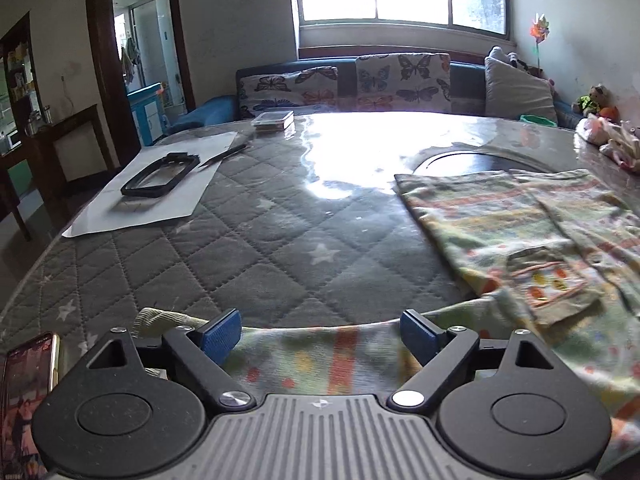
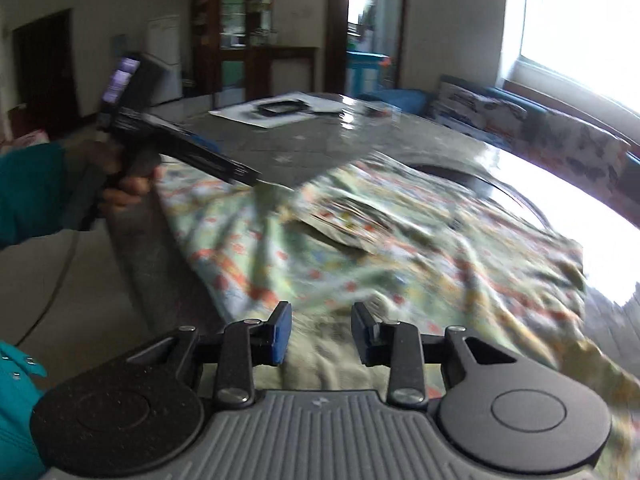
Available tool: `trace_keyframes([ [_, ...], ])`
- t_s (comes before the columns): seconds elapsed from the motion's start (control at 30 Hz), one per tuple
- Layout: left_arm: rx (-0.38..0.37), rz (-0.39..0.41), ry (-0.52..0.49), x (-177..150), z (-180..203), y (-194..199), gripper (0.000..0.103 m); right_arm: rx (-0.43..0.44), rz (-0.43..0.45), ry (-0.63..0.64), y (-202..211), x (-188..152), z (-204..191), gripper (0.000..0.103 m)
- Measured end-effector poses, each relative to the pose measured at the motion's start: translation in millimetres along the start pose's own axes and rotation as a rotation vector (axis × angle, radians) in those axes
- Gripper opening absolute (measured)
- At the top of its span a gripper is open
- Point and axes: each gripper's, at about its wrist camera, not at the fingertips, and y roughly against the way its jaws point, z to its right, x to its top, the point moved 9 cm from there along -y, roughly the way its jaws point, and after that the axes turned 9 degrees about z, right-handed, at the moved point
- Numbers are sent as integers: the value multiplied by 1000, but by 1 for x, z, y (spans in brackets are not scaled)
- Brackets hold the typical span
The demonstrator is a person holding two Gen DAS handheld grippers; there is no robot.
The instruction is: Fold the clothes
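Note:
A pale green child's garment [image 1: 520, 232] with orange and yellow stripes and a small pocket lies spread on the quilted grey table cover [image 1: 280, 248]. Its near edge runs under my left gripper [image 1: 320, 334], which is open wide; the blue pads [image 1: 222, 336] are clear of the cloth. In the right wrist view the same garment [image 2: 400, 264] is blurred and rumpled. My right gripper [image 2: 320, 334] hovers over its near bunched edge, jaws partly apart, with cloth showing in the gap but not pinched. A hand in a teal sleeve holds the left gripper [image 2: 240, 176] at the garment's far left corner.
A phone [image 1: 28, 392] lies at the table's near left corner. A white sheet [image 1: 120, 216] with a black frame [image 1: 160, 176] and a clear box [image 1: 274, 120] sit at the far left. Stuffed toys [image 1: 612, 136] lie at the far right. A sofa [image 1: 400, 76] stands behind.

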Motion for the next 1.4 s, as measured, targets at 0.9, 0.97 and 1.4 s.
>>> trace_keyframes([
  [0.9,-304,-37,-109,-32,156,66,88,-232,-28,-216,36,-50,83,38],
  [0.97,-303,-42,-86,-29,152,68,88,-242,-13,-228,40,-47,85,41],
  [1.4,-151,-148,117,-11,112,47,100,-419,84,-320,46,-38,130,79],
])
